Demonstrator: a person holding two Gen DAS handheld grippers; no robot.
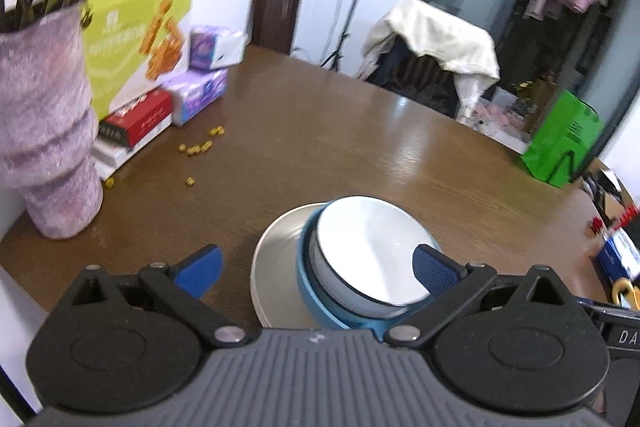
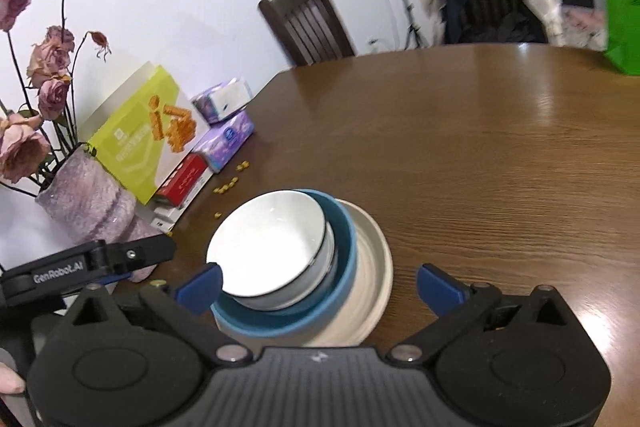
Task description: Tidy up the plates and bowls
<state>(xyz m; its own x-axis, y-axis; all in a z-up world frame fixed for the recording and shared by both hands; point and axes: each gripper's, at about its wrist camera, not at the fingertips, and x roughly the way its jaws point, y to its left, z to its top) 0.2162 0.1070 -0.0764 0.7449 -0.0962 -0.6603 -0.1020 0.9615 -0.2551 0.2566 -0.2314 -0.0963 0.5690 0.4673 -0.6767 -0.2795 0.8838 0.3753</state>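
Observation:
A white bowl (image 1: 368,247) (image 2: 272,247) sits nested in a blue bowl (image 1: 316,301) (image 2: 344,267), and both rest on a pale plate (image 1: 276,259) (image 2: 372,259) on the brown table. My left gripper (image 1: 318,269) is open above the stack, its blue fingertips (image 1: 200,271) apart and touching nothing. My right gripper (image 2: 318,287) is open too, hanging over the near side of the stack with nothing between its fingers. Part of the left gripper's body (image 2: 92,265) shows at the left edge of the right wrist view.
A pink vase (image 1: 48,131) (image 2: 92,207) with dried roses stands at the table's left. Boxes (image 1: 136,39) (image 2: 144,135) and tissue packs (image 1: 200,91) (image 2: 228,135) lie behind it, with small yellow bits (image 1: 200,145) scattered. A green bag (image 1: 560,143) stands far right. Chairs (image 2: 308,23) ring the table (image 1: 360,131) (image 2: 480,155).

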